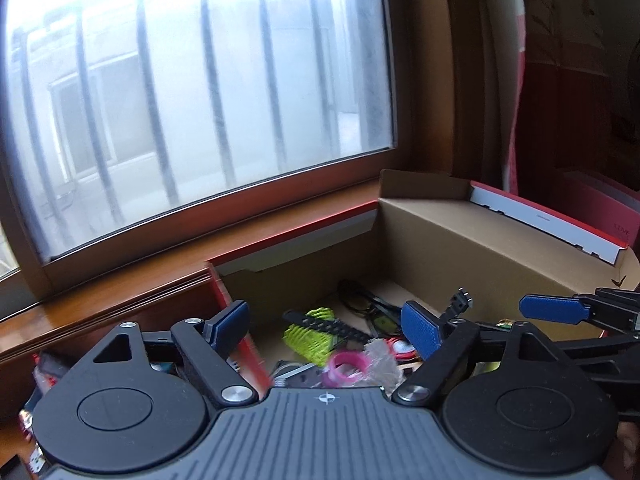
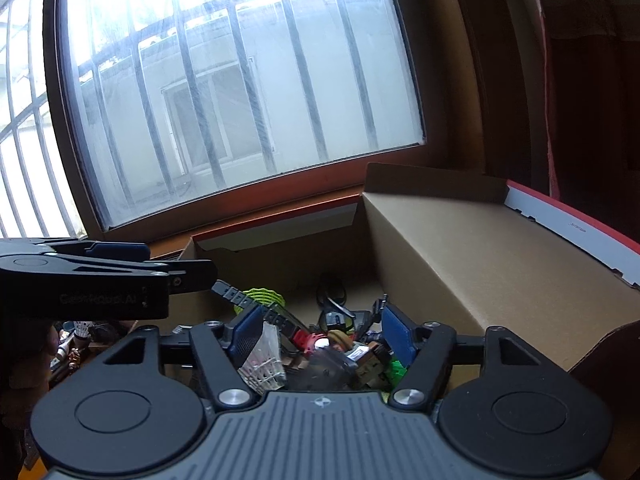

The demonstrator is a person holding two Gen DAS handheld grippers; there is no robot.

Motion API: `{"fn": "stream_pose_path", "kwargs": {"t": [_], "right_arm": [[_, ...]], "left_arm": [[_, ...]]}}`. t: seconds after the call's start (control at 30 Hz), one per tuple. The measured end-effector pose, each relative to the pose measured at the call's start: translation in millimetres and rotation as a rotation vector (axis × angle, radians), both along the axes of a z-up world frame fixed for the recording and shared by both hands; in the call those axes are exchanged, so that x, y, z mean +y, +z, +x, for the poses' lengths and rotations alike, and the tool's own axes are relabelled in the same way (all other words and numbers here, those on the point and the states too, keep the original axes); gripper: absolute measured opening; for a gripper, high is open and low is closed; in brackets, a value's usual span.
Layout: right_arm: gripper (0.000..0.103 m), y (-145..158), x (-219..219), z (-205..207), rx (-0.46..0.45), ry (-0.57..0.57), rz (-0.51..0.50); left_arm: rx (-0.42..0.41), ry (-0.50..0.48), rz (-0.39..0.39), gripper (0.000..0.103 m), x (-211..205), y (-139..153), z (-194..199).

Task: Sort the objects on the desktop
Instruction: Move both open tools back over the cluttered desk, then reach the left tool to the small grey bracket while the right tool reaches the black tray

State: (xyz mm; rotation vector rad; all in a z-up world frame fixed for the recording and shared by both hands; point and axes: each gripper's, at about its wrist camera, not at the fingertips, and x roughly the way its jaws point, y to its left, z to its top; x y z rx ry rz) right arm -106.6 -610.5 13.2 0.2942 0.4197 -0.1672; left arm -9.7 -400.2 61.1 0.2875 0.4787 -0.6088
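An open cardboard box [image 1: 460,240] [image 2: 460,264] holds a heap of small things. In the left wrist view I see a yellow-green ribbed piece [image 1: 308,338], a black watch strap [image 1: 334,326] lying across it, a pink ring [image 1: 342,368] and dark glasses [image 1: 374,308]. My left gripper [image 1: 326,328] hovers open over them, gripping nothing. My right gripper [image 2: 323,336] also stands open above the heap. A white shuttlecock [image 2: 266,360] leans by its left pad, and a small toy figure [image 2: 340,338] and a green brick [image 2: 396,370] lie between the fingers. Each gripper's blue-padded finger [image 1: 552,308] [image 2: 120,250] reaches into the other's view.
A barred window [image 1: 200,100] with a wooden sill [image 1: 120,304] stands just behind the box. The box's red-edged lid [image 1: 552,220] leans open at the right, before a red curtain [image 1: 580,80]. More small clutter lies left of the box, including another shuttlecock [image 2: 82,330].
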Motion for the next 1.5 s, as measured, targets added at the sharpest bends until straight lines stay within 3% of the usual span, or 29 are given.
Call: {"fn": "stream_pose_path", "kwargs": {"t": [0.3,0.63,0.9,1.17,1.5], "right_arm": [[0.069,12,56,14,-0.019,0.1,-0.003],[0.071,23,165,35,-0.006,0.256,-0.038],[0.074,18,256,52,0.045,0.372,-0.057],[0.076,-16,335,73,0.149,0.465,-0.076],[0.074,-38,364,116,0.213,0.452,-0.122]], "left_arm": [[0.01,0.165,-0.005,0.087,94,4,1],[0.069,0.363,-0.024,0.088,224,-5,10],[0.14,0.485,-0.028,0.088,327,-29,13],[0.18,0.483,0.008,0.088,375,-60,21],[0.245,0.366,0.045,0.088,372,-90,51]]}}
